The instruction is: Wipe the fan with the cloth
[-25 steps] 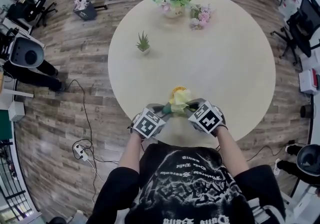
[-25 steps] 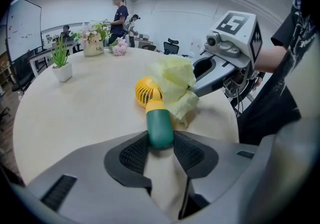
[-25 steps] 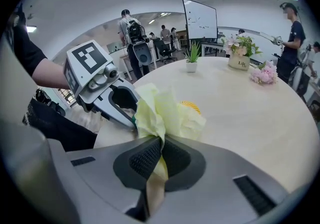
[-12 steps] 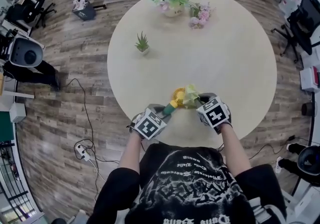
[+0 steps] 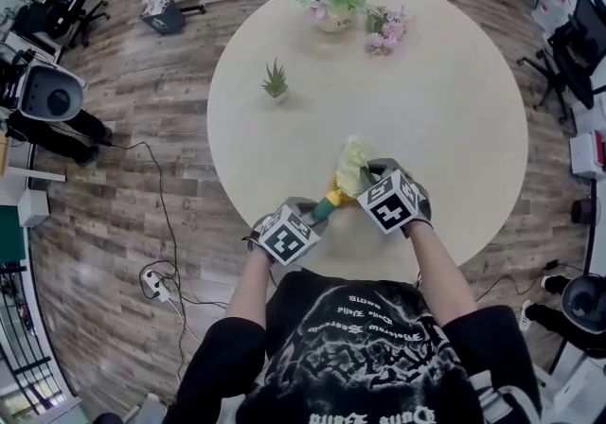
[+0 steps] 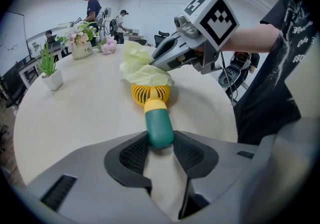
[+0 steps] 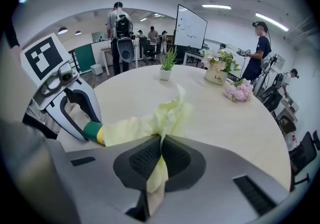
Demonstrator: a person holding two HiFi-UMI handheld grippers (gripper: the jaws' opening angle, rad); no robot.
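1. Left gripper (image 6: 160, 152): you hold it low over the near edge of the table (image 5: 445, 100), tilted downward, so that it works as a clamp and not as a wiper. Its jaws stand partly apart, with the ribbed pads (image 6: 136, 154) pressing either side of the butt end of the fan's green handle.
2. Fan (image 6: 150, 99): a small hand fan with a green handle and a yellow grille head. It reaches out from your left jaws with the head pointing away from you, just above the table near its front edge. Gripping it by the handle appears meant to leave the whole head free for wiping.
3. Cloth (image 7: 145, 127): pale yellow and crumpled, it is draped over the top of the fan head, with one loose corner standing up. It lies between the grille and your right gripper, so the fabric is what meets the fan.
4. Right gripper (image 7: 161, 155): it comes in from the right with its tips at the fan head. Its jaws are almost together, pinching a fold of the cloth, and a tail of fabric hangs down between them.
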